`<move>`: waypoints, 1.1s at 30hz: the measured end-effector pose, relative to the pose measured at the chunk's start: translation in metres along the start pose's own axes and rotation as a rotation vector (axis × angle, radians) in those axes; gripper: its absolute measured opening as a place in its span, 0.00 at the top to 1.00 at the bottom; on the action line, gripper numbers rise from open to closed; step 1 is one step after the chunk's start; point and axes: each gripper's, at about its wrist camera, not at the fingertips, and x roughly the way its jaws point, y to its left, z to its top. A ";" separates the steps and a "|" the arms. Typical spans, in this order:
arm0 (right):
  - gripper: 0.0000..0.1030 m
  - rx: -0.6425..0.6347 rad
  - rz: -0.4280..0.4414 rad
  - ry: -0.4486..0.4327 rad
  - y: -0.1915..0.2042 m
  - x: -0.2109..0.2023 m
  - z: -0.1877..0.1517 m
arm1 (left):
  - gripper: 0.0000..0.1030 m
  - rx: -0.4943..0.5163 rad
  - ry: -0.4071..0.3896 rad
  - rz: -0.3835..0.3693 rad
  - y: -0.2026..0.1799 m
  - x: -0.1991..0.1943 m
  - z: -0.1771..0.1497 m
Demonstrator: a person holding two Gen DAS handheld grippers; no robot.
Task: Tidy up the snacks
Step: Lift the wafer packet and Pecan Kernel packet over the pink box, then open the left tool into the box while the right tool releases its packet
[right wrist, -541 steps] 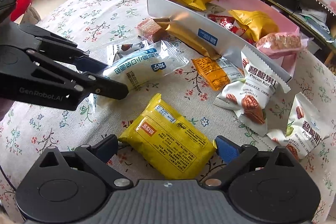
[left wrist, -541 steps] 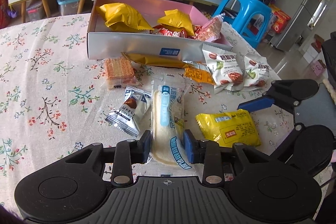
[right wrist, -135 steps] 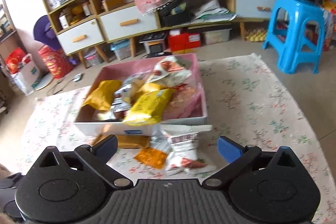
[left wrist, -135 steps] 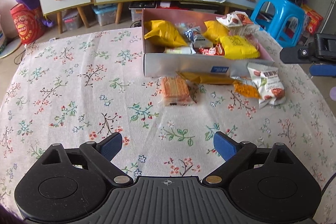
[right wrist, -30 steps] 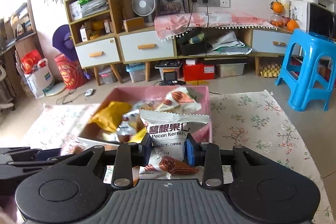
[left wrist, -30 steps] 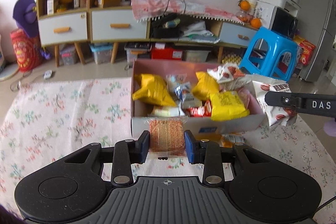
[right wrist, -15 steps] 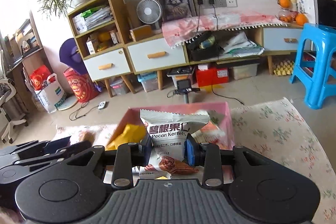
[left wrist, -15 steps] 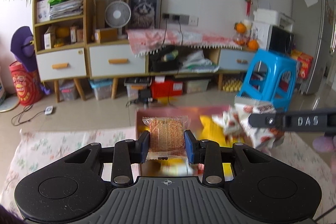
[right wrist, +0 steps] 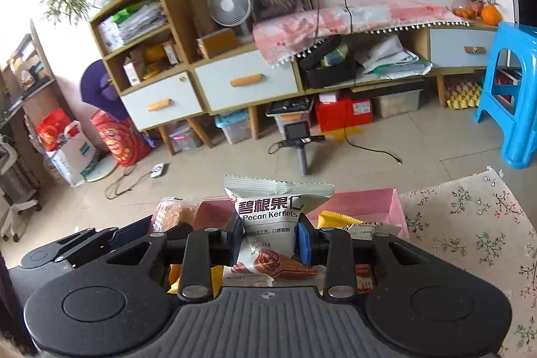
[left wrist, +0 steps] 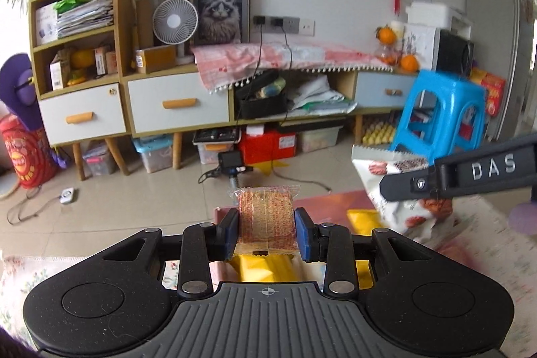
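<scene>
**A:** What did the left gripper [left wrist: 267, 232] have between its blue-padded fingers [left wrist: 231, 234]?

**B:** A clear-wrapped square packet of orange-brown wafer biscuits [left wrist: 266, 217] — both pads pressed flat against its sides, and the packet stood upright, its crimped top edge above the fingers. The same packet showed at the left of the right wrist view [right wrist: 174, 215].

**A:** And the right gripper [right wrist: 268, 240]?

**B:** Its fingers [right wrist: 305, 242] were closed on a white foil pouch printed "Pecan Kernels" [right wrist: 270, 220], pinched at its middle, with the serrated top seal sticking up and the pictured nuts hanging below the pads. From the left wrist the pouch [left wrist: 399, 190] hung under the black finger marked "DAS", to the right of the biscuits.

**A:** Where were the two snacks in relation to the box?

**B:** Both were held in the air over the open pink cardboard box [right wrist: 376, 200]. Yellow snack packets [left wrist: 268, 267] lay in it directly below the left fingers, and another yellow packet [right wrist: 339, 218] lay just right of the pouch. The box itself stood on the table under a cream floral tablecloth [right wrist: 470, 223].

**A:** Beyond that?

**B:** Tiled floor, a blue plastic stool [left wrist: 443, 116], and a wooden cabinet with pale blue drawers [left wrist: 178, 104].
</scene>
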 end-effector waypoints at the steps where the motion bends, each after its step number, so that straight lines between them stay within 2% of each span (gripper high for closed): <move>1: 0.79 -0.006 -0.010 0.003 0.000 0.005 -0.001 | 0.69 0.022 0.007 0.012 0.000 0.004 -0.001; 6: 0.79 -0.020 -0.033 0.040 0.002 0.025 0.000 | 0.69 0.009 0.094 -0.012 0.007 0.028 -0.008; 13: 0.75 -0.048 -0.074 0.057 0.004 0.037 0.005 | 0.68 0.042 0.111 -0.036 0.004 0.032 -0.007; 15: 0.74 -0.036 -0.064 0.058 0.002 0.035 0.005 | 0.63 0.067 0.109 -0.040 0.002 0.031 -0.005; 18: 0.62 -0.035 -0.046 0.056 0.002 0.032 0.006 | 0.54 0.076 0.109 -0.048 -0.001 0.028 -0.003; 21: 0.56 -0.046 -0.047 0.047 0.006 0.027 0.008 | 0.42 0.075 0.112 -0.041 -0.003 0.024 -0.003; 25: 0.47 -0.058 -0.034 0.039 0.010 0.014 0.013 | 0.35 0.087 0.119 -0.021 -0.007 0.017 -0.001; 30: 0.30 -0.087 -0.033 0.015 0.015 -0.006 0.017 | 0.20 0.088 0.115 -0.008 -0.010 0.000 0.002; 33: 0.25 -0.091 -0.030 0.016 0.014 -0.018 0.015 | 0.17 0.088 0.118 0.001 -0.012 -0.011 0.003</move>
